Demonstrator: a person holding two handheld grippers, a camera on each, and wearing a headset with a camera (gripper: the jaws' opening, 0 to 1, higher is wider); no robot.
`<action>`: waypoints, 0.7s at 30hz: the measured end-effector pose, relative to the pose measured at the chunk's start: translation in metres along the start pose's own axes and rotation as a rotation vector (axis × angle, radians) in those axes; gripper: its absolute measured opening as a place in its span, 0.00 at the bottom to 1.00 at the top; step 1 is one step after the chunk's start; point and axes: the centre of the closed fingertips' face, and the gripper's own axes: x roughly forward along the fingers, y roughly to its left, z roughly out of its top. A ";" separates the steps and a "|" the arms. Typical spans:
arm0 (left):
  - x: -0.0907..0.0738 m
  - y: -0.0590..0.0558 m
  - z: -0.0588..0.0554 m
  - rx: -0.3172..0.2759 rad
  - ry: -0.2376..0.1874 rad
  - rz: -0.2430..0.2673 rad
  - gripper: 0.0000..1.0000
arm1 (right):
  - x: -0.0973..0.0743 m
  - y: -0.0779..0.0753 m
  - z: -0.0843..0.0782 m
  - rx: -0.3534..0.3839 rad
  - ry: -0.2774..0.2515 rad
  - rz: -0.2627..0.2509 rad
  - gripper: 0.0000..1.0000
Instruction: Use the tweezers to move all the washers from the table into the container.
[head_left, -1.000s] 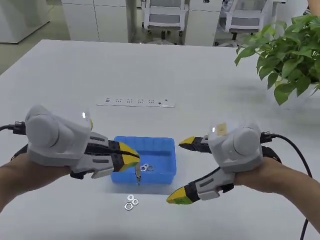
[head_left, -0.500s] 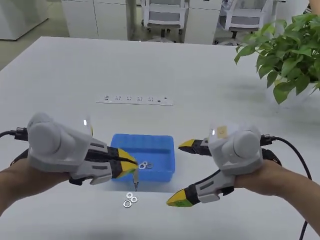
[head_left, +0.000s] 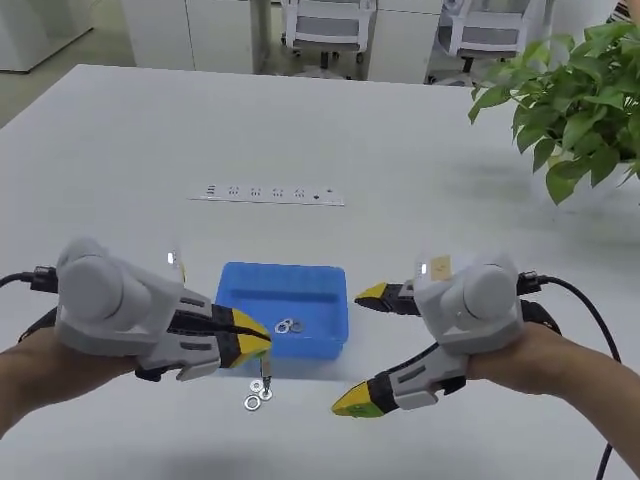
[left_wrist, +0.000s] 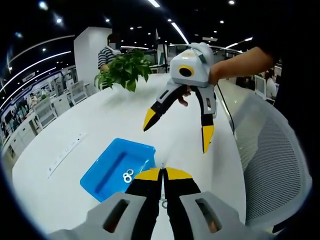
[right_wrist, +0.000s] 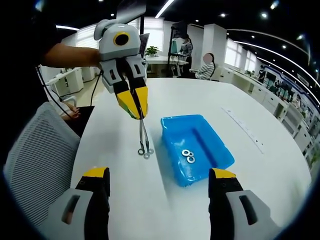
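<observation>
Now your left gripper (head_left: 262, 345), clamped on the tweezers (head_left: 266, 368), has dropped from over the container (head_left: 285, 272) to the loose washers (head_left: 257, 395) at its 6 o'clock, so the next pick looks imminent. Banked washers (head_left: 288, 326) lie inside. Right gripper (head_left: 362, 350), at 3 o'clock, hangs wide, idle.

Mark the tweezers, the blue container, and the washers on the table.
tweezers (right_wrist: 142, 134), right gripper view, mid-shaft.
blue container (head_left: 285, 268), head view, far rim.
washers on the table (head_left: 252, 403), head view, leftmost washer of the cluster.

Loose washers (head_left: 258, 396) on table (head_left: 400, 150), just before container (head_left: 270, 295).
</observation>
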 end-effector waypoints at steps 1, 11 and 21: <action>0.000 0.000 -0.001 -0.001 0.000 -0.001 0.05 | 0.000 0.000 0.000 -0.001 0.001 0.001 0.82; 0.005 -0.004 -0.007 -0.003 0.005 -0.003 0.05 | 0.002 0.005 -0.004 0.007 0.012 0.013 0.81; 0.005 -0.003 -0.006 0.002 -0.006 -0.009 0.05 | 0.009 0.010 0.001 -0.024 0.006 0.043 0.75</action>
